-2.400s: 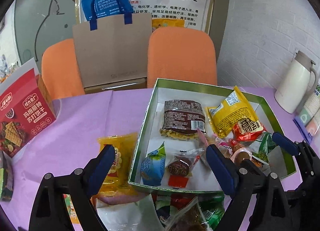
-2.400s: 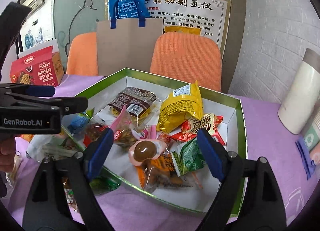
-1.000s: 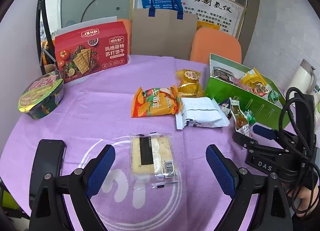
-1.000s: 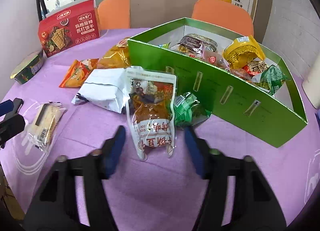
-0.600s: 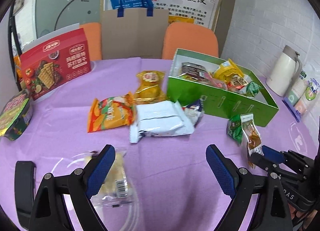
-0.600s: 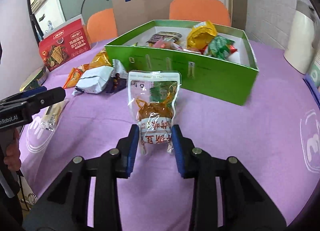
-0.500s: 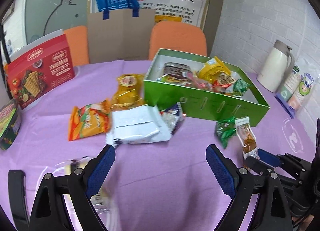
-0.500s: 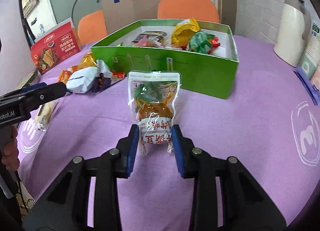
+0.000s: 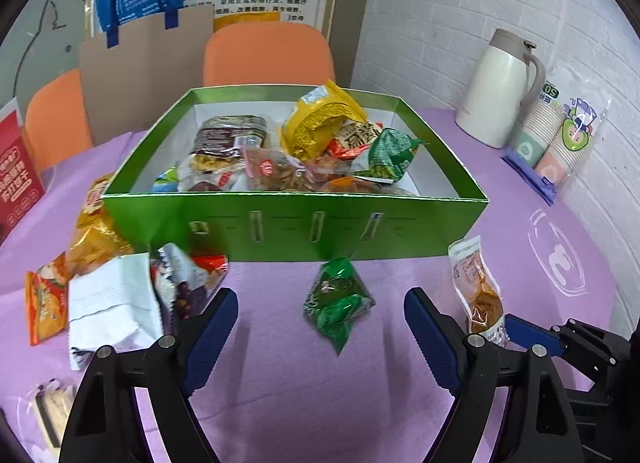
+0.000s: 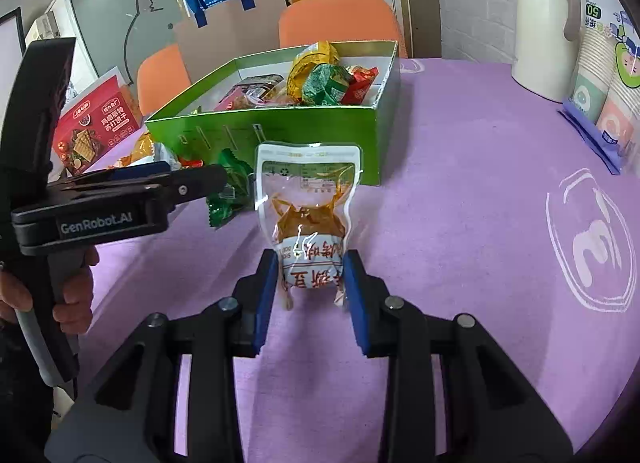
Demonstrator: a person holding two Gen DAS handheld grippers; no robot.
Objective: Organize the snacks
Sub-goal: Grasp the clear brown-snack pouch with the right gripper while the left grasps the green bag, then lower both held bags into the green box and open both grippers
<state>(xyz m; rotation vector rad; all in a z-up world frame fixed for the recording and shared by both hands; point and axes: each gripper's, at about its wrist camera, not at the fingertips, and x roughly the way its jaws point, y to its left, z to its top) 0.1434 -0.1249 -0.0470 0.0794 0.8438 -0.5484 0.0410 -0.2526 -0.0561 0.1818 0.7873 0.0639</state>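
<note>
Your right gripper (image 10: 310,283) pinches a glossy clear pouch (image 10: 308,215); your left gripper (image 9: 320,327) gapes around a crinkled green packet (image 9: 338,303), the rectangular green cardboard box (image 9: 296,223) just beyond.

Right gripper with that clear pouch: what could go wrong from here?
1. The right gripper pinches only the bottom end of the clear pouch, so the pouch may swing or slip on the way to the green box.
2. The box is already heaped with snacks, so the pouch could slide off the pile.
3. The open left gripper hovers close over the green packet; the two grippers could collide.
</note>
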